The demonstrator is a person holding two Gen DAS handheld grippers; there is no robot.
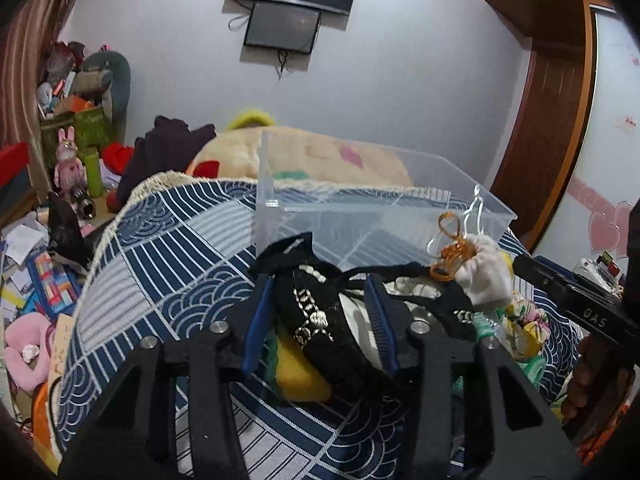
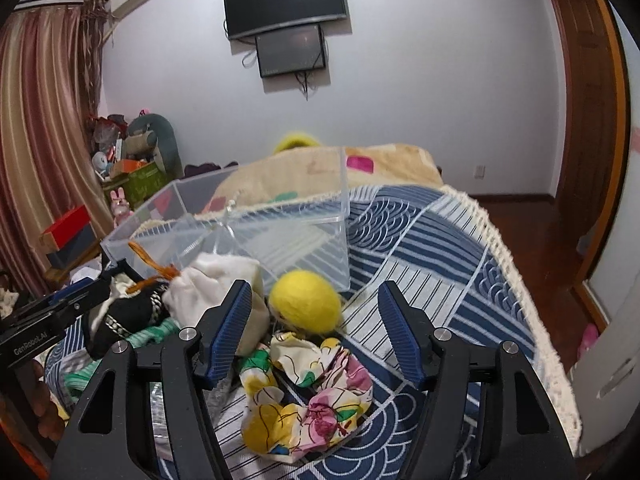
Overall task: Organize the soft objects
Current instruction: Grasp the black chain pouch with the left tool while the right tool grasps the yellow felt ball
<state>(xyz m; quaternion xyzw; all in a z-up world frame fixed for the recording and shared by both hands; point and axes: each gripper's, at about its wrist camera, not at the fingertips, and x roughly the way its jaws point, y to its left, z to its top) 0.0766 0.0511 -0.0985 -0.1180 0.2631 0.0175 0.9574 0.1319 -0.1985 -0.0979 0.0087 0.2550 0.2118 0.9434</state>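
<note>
Two pairs of tongs worked a heap of soft things on a bed, in front of a clear box.

At the left, the left tongs stood narrowed about a black pouch with pale stitching, a pad close on each side; whether they pressed it could not be told. It lay atop a yellow soft piece, probably the easiest thing to lift first. Just right of it sat a white drawstring bag, its orange cord trailing against the clear plastic box, which stood empty behind the heap, likely the place meant for these things. Further right, the right tongs stood half open and held nothing, straddling a floral cloth crumpled on the blue patterned bedspread, with a yellow felt ball just beyond it, touching the box wall.
</note>
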